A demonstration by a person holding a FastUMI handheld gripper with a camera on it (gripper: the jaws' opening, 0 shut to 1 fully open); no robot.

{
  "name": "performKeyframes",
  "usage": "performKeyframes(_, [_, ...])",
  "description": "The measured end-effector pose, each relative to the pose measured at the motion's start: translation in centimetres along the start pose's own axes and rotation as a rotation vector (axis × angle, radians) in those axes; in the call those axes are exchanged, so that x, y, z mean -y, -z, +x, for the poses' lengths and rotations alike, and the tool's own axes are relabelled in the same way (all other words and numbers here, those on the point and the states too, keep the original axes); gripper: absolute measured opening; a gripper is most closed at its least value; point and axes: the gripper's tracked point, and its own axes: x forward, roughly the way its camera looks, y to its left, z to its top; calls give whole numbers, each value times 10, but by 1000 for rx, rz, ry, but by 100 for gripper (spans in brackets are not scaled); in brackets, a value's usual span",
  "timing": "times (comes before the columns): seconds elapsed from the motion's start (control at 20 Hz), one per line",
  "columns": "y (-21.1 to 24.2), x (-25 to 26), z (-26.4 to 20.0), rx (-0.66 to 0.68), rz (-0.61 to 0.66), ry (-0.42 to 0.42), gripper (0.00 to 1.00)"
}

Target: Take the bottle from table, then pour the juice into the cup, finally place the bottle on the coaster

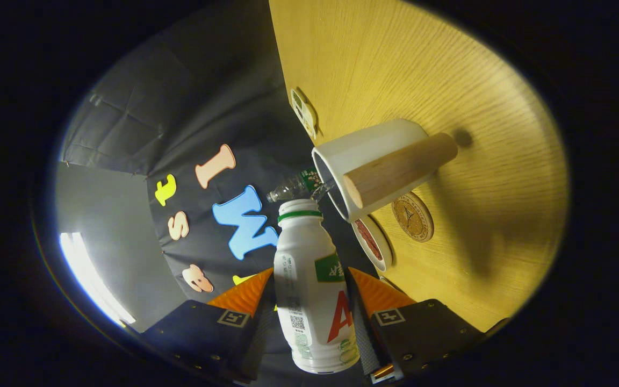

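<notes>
Tilting toward the cup (366, 161), a white juice bottle (312, 293) with a green neck ring is held between the fingers (379, 293), which press on its two sides. Its open mouth is seen just short of the cup's rim; whether liquid is flowing cannot be told. The cup is white, with a wooden handle sticking out toward the fingers, and its inside is dark and unreadable. A round brown coaster (412, 216) lies on the wooden tabletop (449, 80) just beside the cup, and a white lid-like disc (373, 243) rests near the tabletop's edge. Beyond the cup, broad bare wood is seen.
</notes>
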Motion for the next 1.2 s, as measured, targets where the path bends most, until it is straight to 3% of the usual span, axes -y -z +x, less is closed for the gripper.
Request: performKeyframes(1.2, [-11,3,-1,118,196,60,69])
